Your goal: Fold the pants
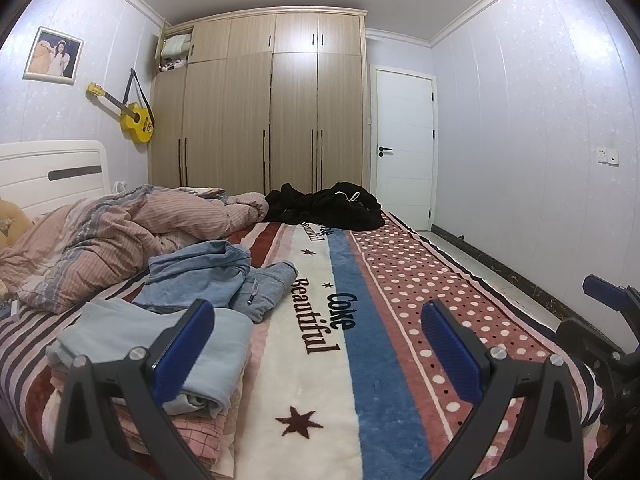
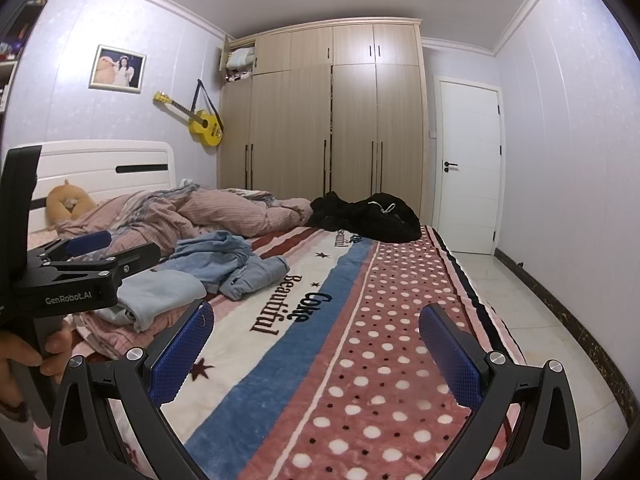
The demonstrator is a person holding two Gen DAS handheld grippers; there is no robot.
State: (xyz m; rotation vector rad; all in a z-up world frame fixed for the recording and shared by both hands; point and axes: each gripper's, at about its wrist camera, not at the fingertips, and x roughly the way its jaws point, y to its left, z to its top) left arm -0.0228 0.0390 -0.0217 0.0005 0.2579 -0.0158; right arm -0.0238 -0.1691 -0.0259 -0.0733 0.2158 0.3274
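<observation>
While both tools hang above the patterned blanket (image 1: 312, 360), we see the left gripper (image 1: 318, 344) with its blue pads (image 1: 184, 352) spread wide and nothing between them; the right gripper (image 2: 316, 348) is likewise wide apart and empty. From the left wrist view, a folded pale blue garment (image 1: 132, 344) sits at about nine o'clock of the left gripper, resting on a stack of pink checked cloth (image 1: 192, 436), with the left pad partly in front of it. Beyond this stack, toward eleven o'clock, lies a crumpled pair of denim pants (image 1: 216, 280), unfolded, its near edge touching the pale blue garment. At twelve o'clock, at the far end of the bed, we note a heap of black clothing (image 1: 328, 206). A rumpled pink striped duvet (image 1: 120, 236) fills the ten o'clock sector, just beside the denim.

From the right wrist view, the denim pants (image 2: 228, 264) appear at eleven o'clock of the right gripper, well apart from it, and the black clothing (image 2: 368, 216) at twelve o'clock. We see the left gripper's body at nine o'clock, held in the person's left hand (image 2: 28, 356). A white headboard (image 2: 100, 168) and an orange plush toy (image 2: 68, 200) lie at ten o'clock. On the far wall stand a wooden wardrobe (image 2: 320, 120), a yellow guitar (image 2: 204, 122), a framed picture (image 2: 117, 68) and a white door (image 2: 470, 164).
</observation>
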